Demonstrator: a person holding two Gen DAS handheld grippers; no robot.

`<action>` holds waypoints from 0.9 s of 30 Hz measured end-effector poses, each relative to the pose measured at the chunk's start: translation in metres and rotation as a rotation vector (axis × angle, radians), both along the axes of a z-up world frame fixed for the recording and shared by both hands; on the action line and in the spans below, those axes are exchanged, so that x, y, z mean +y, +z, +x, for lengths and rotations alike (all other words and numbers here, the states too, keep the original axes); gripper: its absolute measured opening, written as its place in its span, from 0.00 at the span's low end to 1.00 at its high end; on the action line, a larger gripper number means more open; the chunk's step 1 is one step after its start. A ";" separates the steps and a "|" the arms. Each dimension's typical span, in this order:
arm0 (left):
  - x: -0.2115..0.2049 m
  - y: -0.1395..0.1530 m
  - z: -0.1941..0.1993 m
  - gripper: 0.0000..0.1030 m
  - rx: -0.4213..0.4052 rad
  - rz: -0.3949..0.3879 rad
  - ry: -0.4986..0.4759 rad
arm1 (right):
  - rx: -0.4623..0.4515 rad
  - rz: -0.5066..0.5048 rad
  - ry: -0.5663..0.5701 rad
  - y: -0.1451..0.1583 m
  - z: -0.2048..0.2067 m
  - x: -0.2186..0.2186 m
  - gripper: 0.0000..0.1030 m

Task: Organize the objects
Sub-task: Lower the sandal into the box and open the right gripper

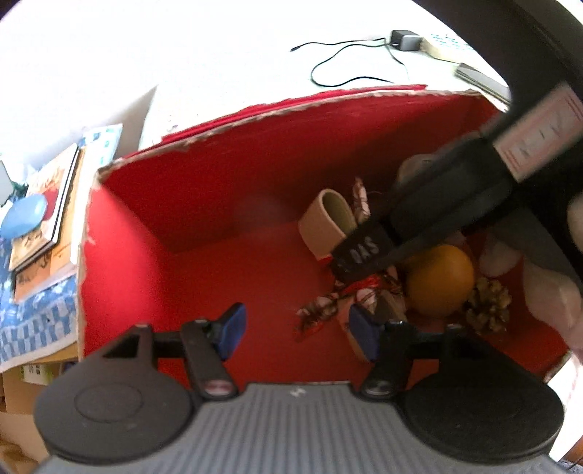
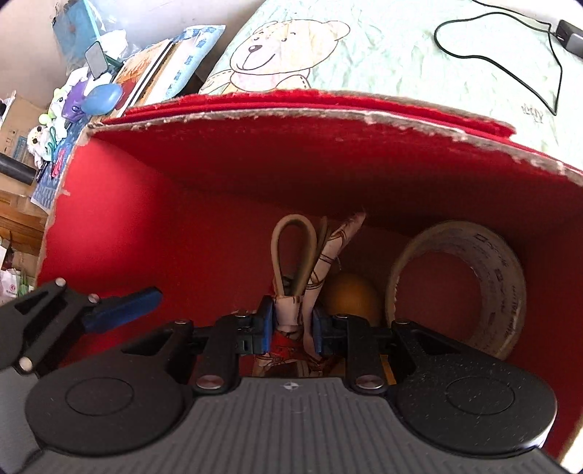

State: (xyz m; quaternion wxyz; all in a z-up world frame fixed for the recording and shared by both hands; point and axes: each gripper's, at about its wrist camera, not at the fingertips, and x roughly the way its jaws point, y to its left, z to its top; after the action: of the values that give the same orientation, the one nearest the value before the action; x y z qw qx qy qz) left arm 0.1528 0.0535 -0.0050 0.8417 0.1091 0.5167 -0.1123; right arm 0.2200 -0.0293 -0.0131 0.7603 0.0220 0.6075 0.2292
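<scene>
A red cardboard box (image 1: 204, 218) (image 2: 182, 226) stands open on a bed. My right gripper (image 2: 291, 328) (image 1: 359, 251) is down inside it, shut on a red-and-white patterned cloth bundle (image 2: 291, 310) (image 1: 360, 197) that has a beige loop (image 2: 291, 251) (image 1: 328, 222). My left gripper (image 1: 297, 331) hangs open over the bare red floor, just left of the bundle; one blue finger (image 2: 124, 310) shows in the right wrist view. An orange ball (image 1: 439, 279) (image 2: 349, 299), a pine cone (image 1: 488, 310) and a tape roll (image 2: 473, 284) lie at the box's right end.
A stack of books (image 1: 54, 204) (image 2: 145, 76) with a blue oval object (image 1: 23, 215) (image 2: 102, 98) lies left of the box. A teddy-bear bedsheet (image 2: 291, 47) and a charger with its black cable (image 1: 404, 40) (image 2: 568, 32) lie beyond it. Small toys (image 2: 62, 105) crowd the far left.
</scene>
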 end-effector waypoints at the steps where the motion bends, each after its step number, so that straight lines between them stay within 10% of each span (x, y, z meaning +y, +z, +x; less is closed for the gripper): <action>1: 0.001 -0.001 0.002 0.64 0.003 0.003 0.008 | -0.005 0.007 0.005 -0.001 0.000 0.001 0.23; 27: -0.029 -0.011 -0.001 0.71 -0.022 0.099 0.029 | -0.096 0.071 -0.105 0.022 -0.015 -0.030 0.36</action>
State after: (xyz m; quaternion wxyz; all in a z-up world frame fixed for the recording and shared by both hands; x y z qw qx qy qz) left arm 0.1516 0.0241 -0.0160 0.8425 0.1444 0.5138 -0.0732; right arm 0.2053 -0.0592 0.0093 0.7981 0.0698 0.5600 0.2111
